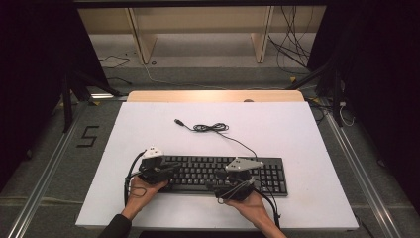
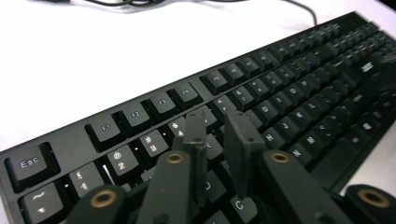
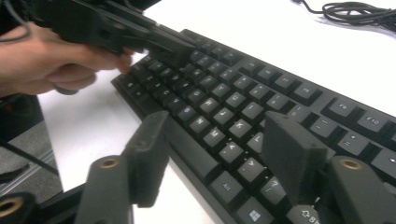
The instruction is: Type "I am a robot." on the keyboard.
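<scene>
Keyboard, black plastic, full-size (image 1: 218, 174), is lying flat near the front edge of the white worktop (image 1: 297, 129), long side facing the person. Nearest the camera in the high view, two hands are entering from below, each carrying a gripper. The left gripper (image 2: 218, 122) is hovering over the left end of the key field; in the left gripper view its black fingers (image 2: 240, 140) are standing close together with a narrow gap between them, tips pointing down at the upper letter and number rows, clamped on nothing. The right gripper (image 3: 219, 140) is sitting over the keyboard's right-centre; in the right gripper view its fingers (image 3: 289, 154) are spread wide apart, straddling the bottom rows near the front edge, also empty. That view is also showing the person's left hand (image 3: 51, 60) farther off.

Judged from this arrangement, the step in hand is pressing keys. Doing it well is calling for one fingertip to be centred on a single keycap, descending straight down, so that neighbouring caps are not being caught; the narrow left pair is suiting this better than the open right pair.

Beyond the keyboard, its thin black cable (image 1: 213, 128) is running back across the worktop in a loose coil, plug end lying free.
</scene>
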`<state>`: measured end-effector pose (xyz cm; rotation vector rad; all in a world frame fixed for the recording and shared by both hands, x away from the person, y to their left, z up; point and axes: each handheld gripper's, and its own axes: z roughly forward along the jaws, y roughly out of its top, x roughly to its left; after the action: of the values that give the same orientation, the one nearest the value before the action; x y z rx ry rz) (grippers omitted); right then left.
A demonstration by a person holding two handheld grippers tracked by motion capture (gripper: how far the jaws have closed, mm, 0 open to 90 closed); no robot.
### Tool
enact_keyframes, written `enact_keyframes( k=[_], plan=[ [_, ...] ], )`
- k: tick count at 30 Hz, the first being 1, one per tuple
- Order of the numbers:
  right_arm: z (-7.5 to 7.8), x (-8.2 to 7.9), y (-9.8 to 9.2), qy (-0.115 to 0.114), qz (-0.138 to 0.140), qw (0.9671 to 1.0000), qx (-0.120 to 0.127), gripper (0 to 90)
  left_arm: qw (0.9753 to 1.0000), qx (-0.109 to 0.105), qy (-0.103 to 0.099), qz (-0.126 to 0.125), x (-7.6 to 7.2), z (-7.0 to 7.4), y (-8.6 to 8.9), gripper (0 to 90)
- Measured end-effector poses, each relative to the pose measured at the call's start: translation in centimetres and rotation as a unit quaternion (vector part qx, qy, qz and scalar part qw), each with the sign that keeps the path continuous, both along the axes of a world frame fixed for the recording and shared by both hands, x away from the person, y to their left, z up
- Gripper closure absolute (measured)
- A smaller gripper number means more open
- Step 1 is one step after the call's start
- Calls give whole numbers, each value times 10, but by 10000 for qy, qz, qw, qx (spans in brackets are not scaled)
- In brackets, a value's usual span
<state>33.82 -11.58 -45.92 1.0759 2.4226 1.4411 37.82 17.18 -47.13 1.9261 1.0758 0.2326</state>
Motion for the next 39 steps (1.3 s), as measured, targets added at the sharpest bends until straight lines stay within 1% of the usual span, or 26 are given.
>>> enact_keyframes(
  k=[1,2,3,4,5,6,7,10,14,15,17,18,22,23,24,27,32,36,39],
  plan=[
    [0,0,0,0,0,10000,0,437,10000,0,0,0,0,0,0,753],
    [0,2,0,22,-45,10000,-30,467,9999,-118,19,9,-2,2,2,731],
    [0,2,0,22,-45,10000,-30,467,9999,-118,19,9,-2,2,2,719],
    [-1,4,0,42,-89,9999,-55,501,9998,-193,35,-4,-4,4,4,702],
    [-1,5,0,47,-117,9999,-78,515,9998,-193,35,-4,-4,4,4,685],
    [-1,6,0,60,-161,9998,-92,535,9996,-277,32,1,-6,5,5,664],
    [-1,8,0,83,-185,9997,-98,555,9995,-312,33,-12,-6,5,5,646],
    [-2,11,0,87,-222,9996,-125,610,9993,-364,62,-26,-9,7,6,543],
    [-3,14,1,101,-243,9994,-217,686,9989,-468,15,-43,-13,10,7,449],
    [-3,15,2,102,-237,9994,-238,701,9989,-468,15,-43,-13,10,7,433],
    [-4,17,3,103,-233,9993,-274,732,9985,-535,-38,-65,-16,11,8,406],
    [-4,18,4,107,-233,9992,-294,749,9986,-514,-47,-81,-17,12,8,391],
    [-5,22,6,130,-235,9990,-357,801,9983,-577,-83,-61,-21,12,9,359],
    [-5,22,6,130,-235,9990,-357,801,9983,-577,-83,-61,-21,12,9,354],
    [-5,24,7,147,-227,9990,-367,825,9982,-590,-98,-64,-23,12,10,346],
    [-6,26,9,146,-222,9989,-395,855,9981,-599,-99,-87,-25,13,11,325],
    [-7,30,11,181,-221,9986,-441,900,9976,-665,-164,-91,-30,13,14,306],
    [-7,33,12,195,-212,9984,-481,900,9972,-714,-217,-67,-33,14,16,299],
    [-8,35,13,247,-211,9982,-508,900,9970,-732,-260,-57,-35,15,18,298]
  ],
)
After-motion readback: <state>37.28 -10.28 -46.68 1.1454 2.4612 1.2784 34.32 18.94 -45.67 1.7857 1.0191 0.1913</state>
